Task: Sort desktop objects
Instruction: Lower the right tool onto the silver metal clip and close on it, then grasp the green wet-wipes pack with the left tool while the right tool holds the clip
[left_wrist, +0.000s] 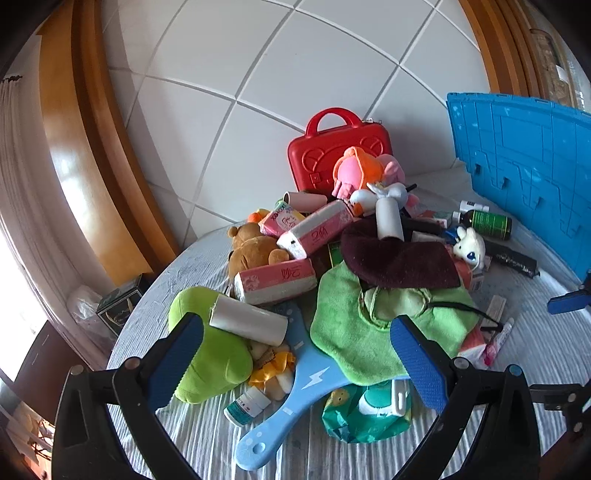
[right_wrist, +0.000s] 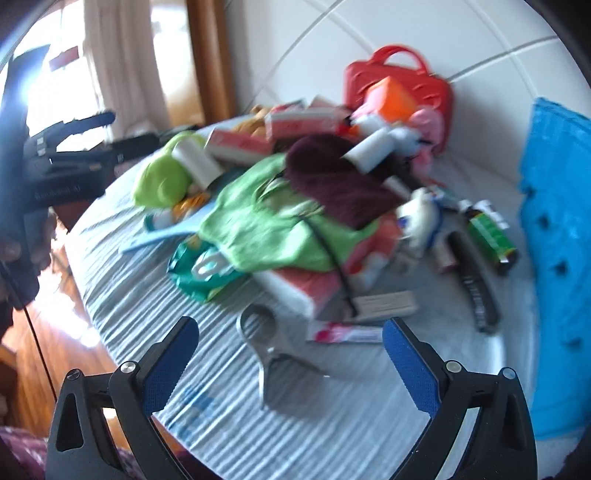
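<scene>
From the left wrist, a striped-cloth surface (left_wrist: 535, 354) sits against a white tiled wall, heaped with three pink tissue packs (left_wrist: 275, 282), a red case (left_wrist: 340, 157) and a green cloth (left_wrist: 354, 332); the left claw (left_wrist: 295, 363) hangs spread, empty. The blurred right-wrist view shows a blue crate (right_wrist: 557, 258) and the right claw (right_wrist: 290, 365) apart, above grey scissors (right_wrist: 271, 350).
</scene>
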